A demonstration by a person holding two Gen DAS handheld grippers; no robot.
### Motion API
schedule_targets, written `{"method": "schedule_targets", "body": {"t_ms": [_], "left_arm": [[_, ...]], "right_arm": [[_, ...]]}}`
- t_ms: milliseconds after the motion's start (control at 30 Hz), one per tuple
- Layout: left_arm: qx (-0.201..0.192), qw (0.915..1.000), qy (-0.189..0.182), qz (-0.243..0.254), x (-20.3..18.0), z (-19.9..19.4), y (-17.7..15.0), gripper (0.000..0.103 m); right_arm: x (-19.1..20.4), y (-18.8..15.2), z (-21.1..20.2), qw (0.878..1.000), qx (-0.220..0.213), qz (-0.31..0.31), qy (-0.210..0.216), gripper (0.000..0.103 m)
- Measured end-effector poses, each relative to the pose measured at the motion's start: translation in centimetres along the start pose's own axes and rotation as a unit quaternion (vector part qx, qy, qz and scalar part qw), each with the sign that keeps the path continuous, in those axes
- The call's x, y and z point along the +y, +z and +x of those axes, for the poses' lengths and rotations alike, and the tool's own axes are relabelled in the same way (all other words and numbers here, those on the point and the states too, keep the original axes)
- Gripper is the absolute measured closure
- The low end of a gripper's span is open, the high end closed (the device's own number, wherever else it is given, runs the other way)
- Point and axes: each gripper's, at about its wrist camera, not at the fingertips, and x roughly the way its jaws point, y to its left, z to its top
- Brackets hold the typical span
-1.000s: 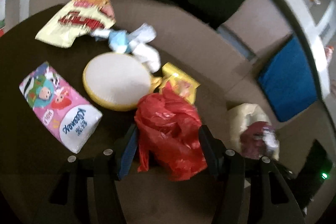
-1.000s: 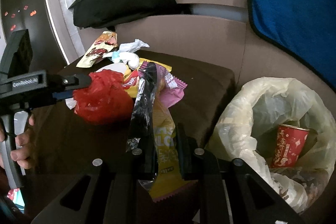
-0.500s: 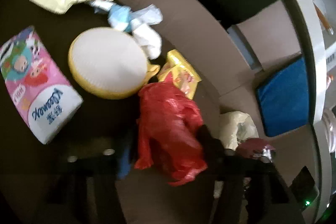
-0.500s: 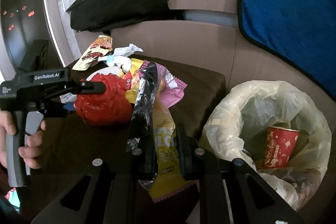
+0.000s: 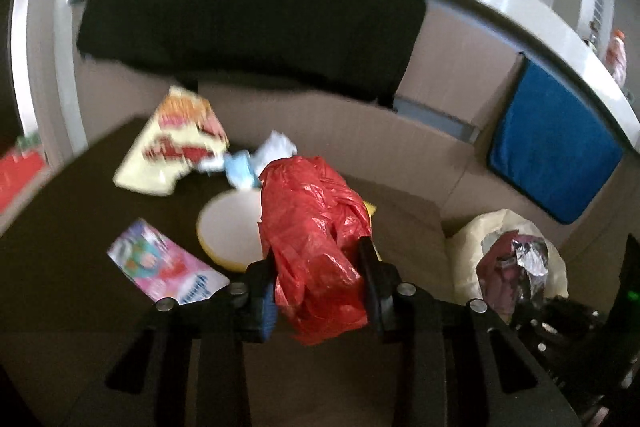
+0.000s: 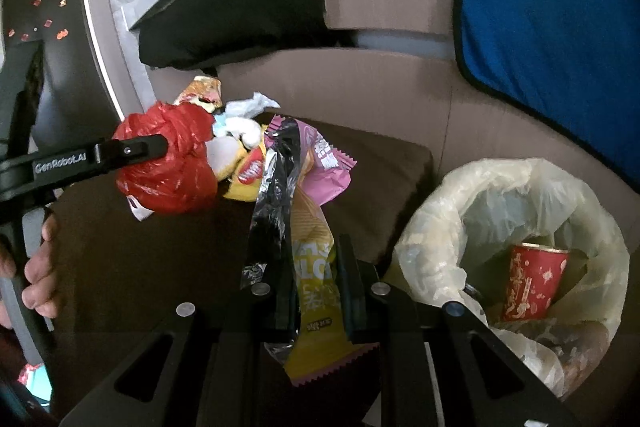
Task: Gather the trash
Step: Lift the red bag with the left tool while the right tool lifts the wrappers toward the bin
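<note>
A crumpled red plastic bag hangs above the dark brown table. My left gripper has it between its jaws, which are closing, and the pads press its sides. From the right wrist view, the same red bag is in the air, with the left gripper's finger across it. My right gripper is shut on a bunch of snack wrappers: black, yellow and pink. A pale trash bag stands open at the right with a red can inside.
On the table lie a yellow-rimmed round lid, a pink tissue pack, a yellow snack bag and crumpled white and blue paper. A blue cushion leans behind the trash bag. A hand holds the left gripper's handle.
My left gripper's jaws have narrowed on the red bag and carried it up off the table. The right gripper and its wrappers have stayed put.
</note>
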Motion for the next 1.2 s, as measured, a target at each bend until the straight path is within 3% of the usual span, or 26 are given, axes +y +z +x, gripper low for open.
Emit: {"method": "schedule_targets", "body": {"t_ms": [300, 633, 833, 1033, 1200], "left_arm": [[-0.088, 0.9949, 0.014, 0.047, -3.4, -6.5, 2.2, 0.068], [-0.163, 0.9789, -0.020, 0.122, -11.9, -11.9, 3.6, 0.068], [-0.157, 0.9743, -0.053, 0.153, -17.1, -11.8, 3.2, 0.068], [-0.123, 0.9733, -0.081, 0.176, -21.6, -9.2, 1.8, 0.068], [-0.083, 0.9748, -0.093, 0.185, -23.6, -5.9, 0.2, 0.068]], "right_arm": [[0.2, 2.8, -5.6, 0.998, -0.055, -0.001, 0.003, 0.087], [-3.5, 4.8, -14.5, 0.991, -0.128, 0.015, -0.038, 0.087], [-6.6, 4.3, -17.7, 0.985, -0.150, 0.019, -0.086, 0.087], [-10.1, 2.9, -19.1, 0.981, -0.152, 0.037, -0.119, 0.087], [-12.5, 1.6, -18.1, 0.981, -0.136, 0.061, -0.127, 0.087]]}}
